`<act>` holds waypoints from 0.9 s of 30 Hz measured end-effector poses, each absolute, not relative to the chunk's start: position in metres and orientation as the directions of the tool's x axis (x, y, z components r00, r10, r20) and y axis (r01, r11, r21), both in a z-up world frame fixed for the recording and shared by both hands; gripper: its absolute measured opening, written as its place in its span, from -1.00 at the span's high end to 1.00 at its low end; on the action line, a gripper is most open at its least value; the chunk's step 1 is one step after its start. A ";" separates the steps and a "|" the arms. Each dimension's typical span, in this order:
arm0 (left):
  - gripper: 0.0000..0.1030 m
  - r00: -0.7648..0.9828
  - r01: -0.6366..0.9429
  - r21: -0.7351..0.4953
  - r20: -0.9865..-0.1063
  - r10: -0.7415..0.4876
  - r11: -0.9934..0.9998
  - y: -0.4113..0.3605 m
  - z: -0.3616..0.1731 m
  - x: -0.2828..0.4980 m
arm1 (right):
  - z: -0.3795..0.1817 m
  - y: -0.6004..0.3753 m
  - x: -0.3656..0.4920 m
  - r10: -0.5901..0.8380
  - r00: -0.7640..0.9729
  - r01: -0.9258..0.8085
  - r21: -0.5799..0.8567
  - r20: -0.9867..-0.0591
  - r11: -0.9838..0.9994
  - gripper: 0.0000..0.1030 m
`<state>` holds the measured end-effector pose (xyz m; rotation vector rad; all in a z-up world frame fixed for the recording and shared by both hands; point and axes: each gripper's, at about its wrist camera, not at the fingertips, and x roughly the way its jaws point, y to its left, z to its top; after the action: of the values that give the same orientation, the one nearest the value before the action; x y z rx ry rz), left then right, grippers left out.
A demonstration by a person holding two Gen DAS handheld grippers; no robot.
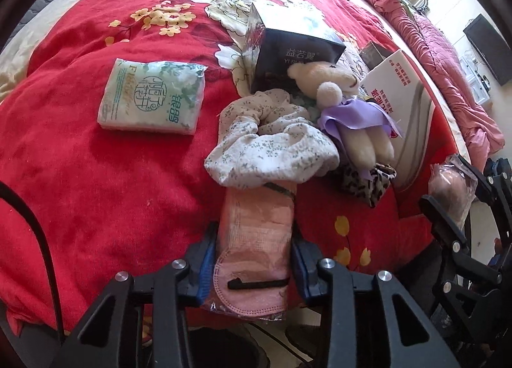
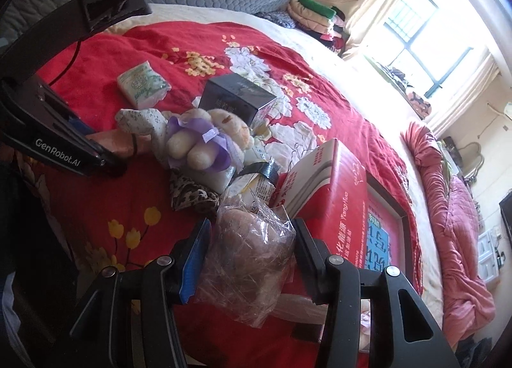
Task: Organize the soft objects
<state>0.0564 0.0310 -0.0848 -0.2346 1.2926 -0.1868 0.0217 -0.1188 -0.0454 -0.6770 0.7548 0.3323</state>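
At the bed's (image 1: 96, 192) near edge, I am pinching a pink mask pack (image 1: 256, 240) in my left gripper (image 1: 254, 262) and a plastic-wrapped bundle (image 2: 252, 256) in my right gripper (image 2: 252, 259), apparently sorting them.

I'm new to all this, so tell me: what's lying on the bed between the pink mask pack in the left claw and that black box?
In the left wrist view, a crumpled floral cloth lies between the pink mask pack and the black box, overlapping the pack's far end.
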 end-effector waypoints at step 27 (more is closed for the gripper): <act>0.21 0.461 0.137 -0.237 -0.844 -0.274 0.962 -0.001 0.013 0.019 | 0.022 -0.156 0.000 0.247 0.746 -0.445 -0.187 -0.618 0.876 -0.02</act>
<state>0.0193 -0.0008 0.0128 -0.1425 1.0633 -0.2538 0.0002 -0.1561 0.0220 -0.3365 0.6220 0.3861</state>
